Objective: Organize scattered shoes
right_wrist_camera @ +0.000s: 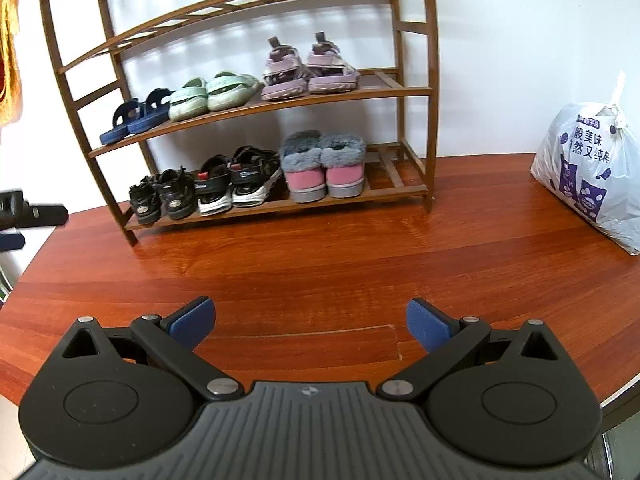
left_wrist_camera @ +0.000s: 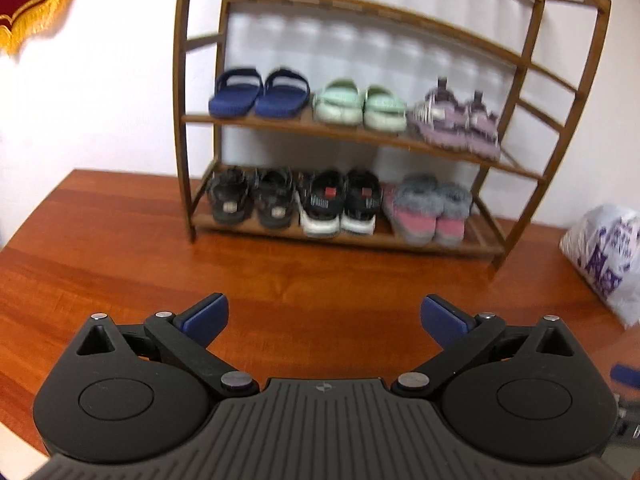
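A brown wooden shoe rack [left_wrist_camera: 192,216] [right_wrist_camera: 432,92] stands at the back of the red-brown table [left_wrist_camera: 120,240] [right_wrist_camera: 360,248]. Its middle shelf holds blue slides [left_wrist_camera: 258,94] [right_wrist_camera: 136,116], mint clogs [left_wrist_camera: 358,107] [right_wrist_camera: 212,94] and purple sandals [left_wrist_camera: 456,122] [right_wrist_camera: 308,70]. Its bottom shelf holds small black sandals [left_wrist_camera: 248,198] [right_wrist_camera: 162,196], black-and-white sandals [left_wrist_camera: 340,202] [right_wrist_camera: 236,182] and pink furry slippers [left_wrist_camera: 430,210] [right_wrist_camera: 324,166]. My left gripper [left_wrist_camera: 324,318] and right gripper [right_wrist_camera: 310,322] are both open and empty, above the bare table in front of the rack.
A white plastic bag with purple print [left_wrist_camera: 608,256] [right_wrist_camera: 592,172] lies on the table right of the rack. A red pennant with gold fringe [left_wrist_camera: 32,0] hangs on the wall at left. The left gripper's body [right_wrist_camera: 24,208] shows at the right view's left edge.
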`<state>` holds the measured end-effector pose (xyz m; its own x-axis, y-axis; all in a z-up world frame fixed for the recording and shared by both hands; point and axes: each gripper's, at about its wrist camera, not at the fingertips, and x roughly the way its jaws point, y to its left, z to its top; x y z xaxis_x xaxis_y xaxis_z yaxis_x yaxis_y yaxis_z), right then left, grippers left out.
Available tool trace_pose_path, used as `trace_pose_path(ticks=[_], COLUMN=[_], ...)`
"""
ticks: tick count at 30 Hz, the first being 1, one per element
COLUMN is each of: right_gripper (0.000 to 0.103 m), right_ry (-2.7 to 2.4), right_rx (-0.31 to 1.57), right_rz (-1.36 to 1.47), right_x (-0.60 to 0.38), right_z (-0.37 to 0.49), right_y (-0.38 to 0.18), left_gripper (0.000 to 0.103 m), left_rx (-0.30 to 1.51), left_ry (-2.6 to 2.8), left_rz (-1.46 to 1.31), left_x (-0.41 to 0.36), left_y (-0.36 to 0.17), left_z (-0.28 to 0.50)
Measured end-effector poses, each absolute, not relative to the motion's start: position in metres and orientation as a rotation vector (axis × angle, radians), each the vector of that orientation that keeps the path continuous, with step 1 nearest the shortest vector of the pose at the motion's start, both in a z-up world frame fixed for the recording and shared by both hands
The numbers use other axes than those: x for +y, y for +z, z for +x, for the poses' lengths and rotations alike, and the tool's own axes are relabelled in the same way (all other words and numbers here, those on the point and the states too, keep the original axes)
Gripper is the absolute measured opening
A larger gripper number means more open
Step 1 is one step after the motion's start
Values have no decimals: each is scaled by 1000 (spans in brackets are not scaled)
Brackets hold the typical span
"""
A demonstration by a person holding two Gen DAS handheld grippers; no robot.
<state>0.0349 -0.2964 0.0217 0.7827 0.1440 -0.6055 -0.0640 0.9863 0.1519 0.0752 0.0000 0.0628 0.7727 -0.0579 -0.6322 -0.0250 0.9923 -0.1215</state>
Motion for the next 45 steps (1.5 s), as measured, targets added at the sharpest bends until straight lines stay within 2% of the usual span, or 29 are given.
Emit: trace_pose_path(ticks=[13,25,45], right_gripper=[102,102,102], right_ry=[179,207,246], right_rx=[655,649,645], right_rz=[68,68,52], right_x=[-284,-296,-300], right_z=[22,21,37], right_y=[25,26,24], left_gripper=[103,103,103], left_rx=[763,705,726], left_ry=[70,98,114], left_rz=[-11,26,-15], left_x=[-13,-43,-59], left_y=[35,57,55], left_z=[34,13,16])
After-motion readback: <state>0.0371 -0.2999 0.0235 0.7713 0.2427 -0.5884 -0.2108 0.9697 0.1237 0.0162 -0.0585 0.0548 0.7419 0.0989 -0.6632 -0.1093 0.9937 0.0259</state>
